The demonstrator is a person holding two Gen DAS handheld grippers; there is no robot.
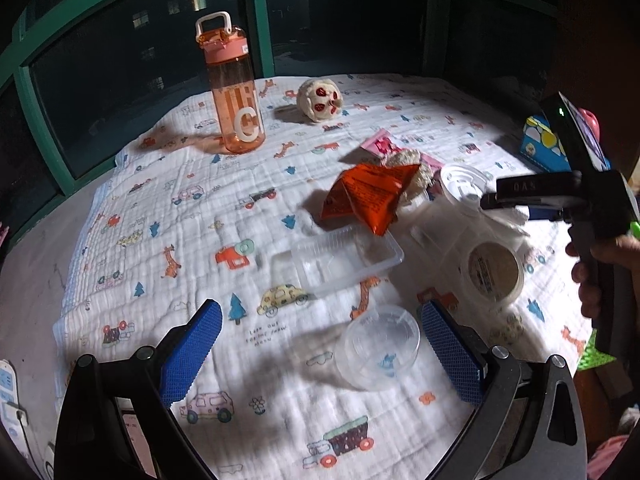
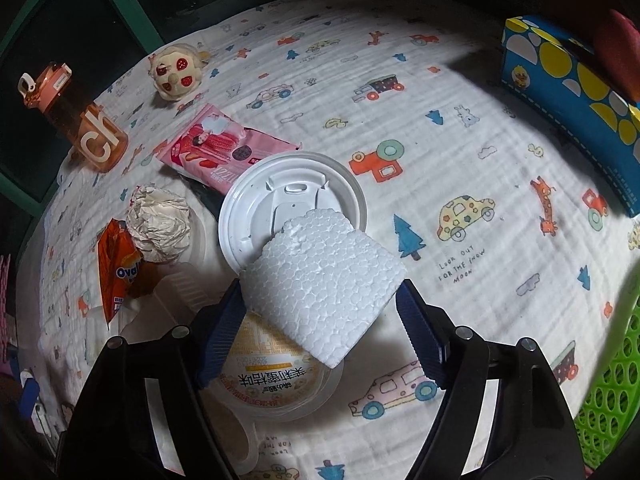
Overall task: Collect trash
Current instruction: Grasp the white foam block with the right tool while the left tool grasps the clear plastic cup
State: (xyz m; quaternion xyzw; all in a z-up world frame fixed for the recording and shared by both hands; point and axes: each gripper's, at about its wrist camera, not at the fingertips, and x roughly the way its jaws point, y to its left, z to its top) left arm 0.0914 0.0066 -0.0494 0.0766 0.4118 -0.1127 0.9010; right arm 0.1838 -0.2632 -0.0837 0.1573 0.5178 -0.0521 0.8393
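At the lower centre of the right wrist view, the right gripper point(image 2: 320, 312) clamps a white foam block point(image 2: 324, 284) between its blue pads, above a round paper-lidded tub point(image 2: 276, 384) and a white cup lid point(image 2: 292, 196). In the left wrist view the left gripper point(image 1: 320, 352) gapes wide and empty over a clear plastic cup point(image 1: 378, 346) (blurred) on the printed cloth point(image 1: 192, 240), near a clear tray point(image 1: 336, 260).

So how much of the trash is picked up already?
Nothing looks collected yet. The right gripper has a white foam block between its fingers. The left gripper is open above a clear round plastic lid. The orange wrapper, crumpled paper ball and clear tray remain on the cloth.
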